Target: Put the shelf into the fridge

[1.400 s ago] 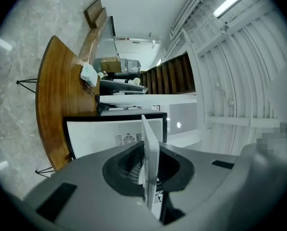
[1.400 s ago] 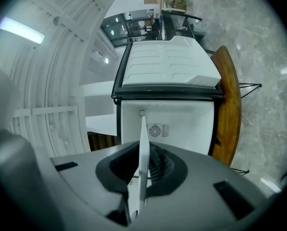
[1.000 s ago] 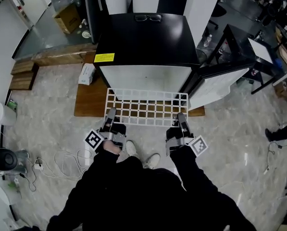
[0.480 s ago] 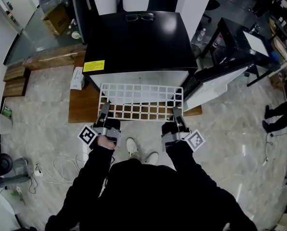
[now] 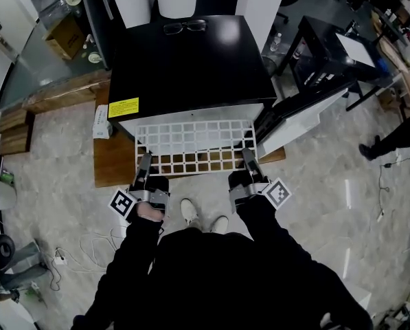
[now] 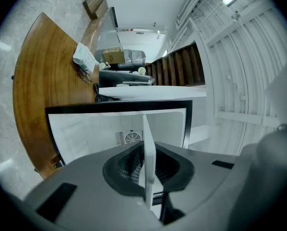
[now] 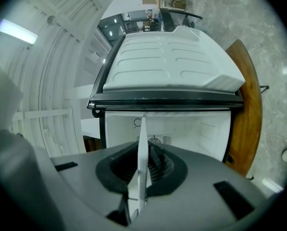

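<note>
You hold the shelf (image 5: 194,143) flat and level, a white wire grid of small squares. Its far edge reaches the front of the black-topped fridge (image 5: 191,60), whose door (image 5: 302,119) stands open on the right. Your left gripper (image 5: 144,162) pinches the near edge by the left corner and your right gripper (image 5: 248,158) by the right corner, both squeezed tight on the thin white rim.

shelf (image 5: 194,135): white, grid pattern seen | fridge (image 5: 191,60): black top, white inside | label (image 5: 123,107): yellow | board (image 5: 112,163): brown, seemingly wood-grained | floor (image 5: 53,150): grey, marbled
</note>
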Demonstrator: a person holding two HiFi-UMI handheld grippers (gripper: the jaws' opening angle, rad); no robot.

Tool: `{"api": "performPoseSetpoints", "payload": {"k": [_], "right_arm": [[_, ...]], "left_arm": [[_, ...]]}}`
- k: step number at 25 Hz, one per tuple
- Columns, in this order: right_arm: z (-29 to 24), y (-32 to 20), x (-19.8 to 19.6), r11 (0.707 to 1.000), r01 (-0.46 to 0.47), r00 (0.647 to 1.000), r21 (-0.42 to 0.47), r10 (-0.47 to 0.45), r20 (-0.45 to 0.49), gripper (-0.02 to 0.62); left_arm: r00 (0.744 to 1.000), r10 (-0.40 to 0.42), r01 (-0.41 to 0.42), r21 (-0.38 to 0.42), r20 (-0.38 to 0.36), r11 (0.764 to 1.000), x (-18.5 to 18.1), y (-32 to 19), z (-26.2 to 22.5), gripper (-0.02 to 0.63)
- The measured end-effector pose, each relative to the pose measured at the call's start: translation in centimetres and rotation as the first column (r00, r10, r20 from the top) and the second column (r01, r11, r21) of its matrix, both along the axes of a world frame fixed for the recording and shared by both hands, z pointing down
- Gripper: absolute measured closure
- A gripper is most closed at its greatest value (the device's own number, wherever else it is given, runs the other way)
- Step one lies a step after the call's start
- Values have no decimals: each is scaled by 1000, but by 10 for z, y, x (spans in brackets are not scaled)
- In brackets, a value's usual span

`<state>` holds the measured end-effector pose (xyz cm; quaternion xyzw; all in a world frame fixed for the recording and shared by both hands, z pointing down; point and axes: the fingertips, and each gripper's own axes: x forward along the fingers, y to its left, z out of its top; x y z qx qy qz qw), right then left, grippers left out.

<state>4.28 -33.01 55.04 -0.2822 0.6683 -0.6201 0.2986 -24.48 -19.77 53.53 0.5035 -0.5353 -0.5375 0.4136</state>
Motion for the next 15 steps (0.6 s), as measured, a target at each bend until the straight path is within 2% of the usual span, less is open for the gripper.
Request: {"api": "performPoseSetpoints", "payload": {"k": [8, 15], "right_arm": [[-8, -2, -1, 999, 17, 1000, 36, -16, -14, 565], [-7, -34, -16, 1000, 30, 999, -8, -30, -15, 565]], "left_arm": [[1000, 2, -2, 1, 3, 1000, -1, 0, 0, 574], [1000, -17, 17, 0, -3, 1000, -12, -24, -6, 574]]}}
